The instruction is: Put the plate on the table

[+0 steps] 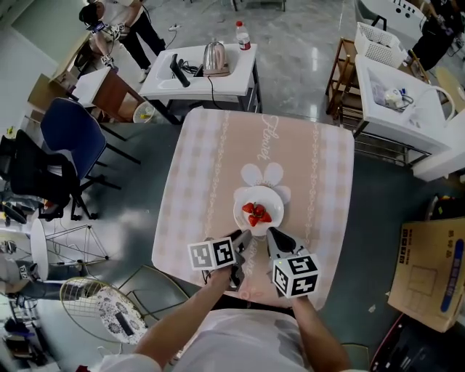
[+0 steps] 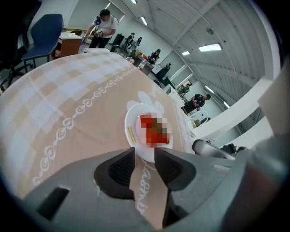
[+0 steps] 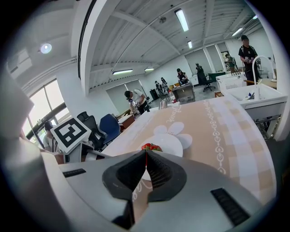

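Note:
A white plate with red strawberries rests on the checked pink tablecloth of the table, near its front edge. My left gripper sits at the plate's near left rim. In the left gripper view its jaws stand open, with the plate's near rim at the gap between the tips and neither pad pressing on it. My right gripper hovers at the near right rim. Its jaws are shut on nothing, and the plate lies just beyond them.
A white side table with a kettle and a bottle stands behind the table. A blue chair is at left, white carts at right, a cardboard box on the floor. A person works at the far left.

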Motion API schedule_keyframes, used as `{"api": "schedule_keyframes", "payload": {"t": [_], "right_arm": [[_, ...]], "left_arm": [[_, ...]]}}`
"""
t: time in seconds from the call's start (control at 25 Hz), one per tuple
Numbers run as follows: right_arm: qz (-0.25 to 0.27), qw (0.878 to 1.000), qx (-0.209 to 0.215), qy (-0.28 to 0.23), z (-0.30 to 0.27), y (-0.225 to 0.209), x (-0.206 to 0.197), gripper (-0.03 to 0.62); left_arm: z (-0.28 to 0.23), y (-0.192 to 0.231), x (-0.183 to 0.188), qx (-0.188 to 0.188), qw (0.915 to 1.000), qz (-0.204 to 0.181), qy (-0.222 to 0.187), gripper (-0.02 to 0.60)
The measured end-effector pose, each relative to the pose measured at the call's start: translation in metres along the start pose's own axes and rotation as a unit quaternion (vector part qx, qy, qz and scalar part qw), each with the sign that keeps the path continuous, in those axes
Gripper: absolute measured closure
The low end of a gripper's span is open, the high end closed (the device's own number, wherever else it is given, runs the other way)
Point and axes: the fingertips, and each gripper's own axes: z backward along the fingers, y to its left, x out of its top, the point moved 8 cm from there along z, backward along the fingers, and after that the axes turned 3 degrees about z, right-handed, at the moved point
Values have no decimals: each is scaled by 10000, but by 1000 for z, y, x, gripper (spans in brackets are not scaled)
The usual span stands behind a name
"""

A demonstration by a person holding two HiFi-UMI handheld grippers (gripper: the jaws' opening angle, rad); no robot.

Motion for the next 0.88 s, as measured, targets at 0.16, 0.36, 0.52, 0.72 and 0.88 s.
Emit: {"api": "schedule_keyframes", "payload": {"t": [0.16,0.36,0.52,0.72,0.88], "right_arm": [[-16,10000,30,-83,0,8,4,588],[-14,9999,-11,-160,8,23,6,589],[51,9997,-110,-218,18,36,4,589],[174,9991,-225,-304,34,55,2,589],[351,9979,-343,-413,47,66,5,589]], "left_arm": [[12,-13,4,-94,9989,-453,-88,448],[32,-25,1,-158,9932,-1140,-145,449],[48,-35,-4,-437,9868,-1545,-196,449],[69,-44,-11,-695,9787,-1891,-383,451],[85,-54,-16,-909,9694,-2215,-541,453]]}}
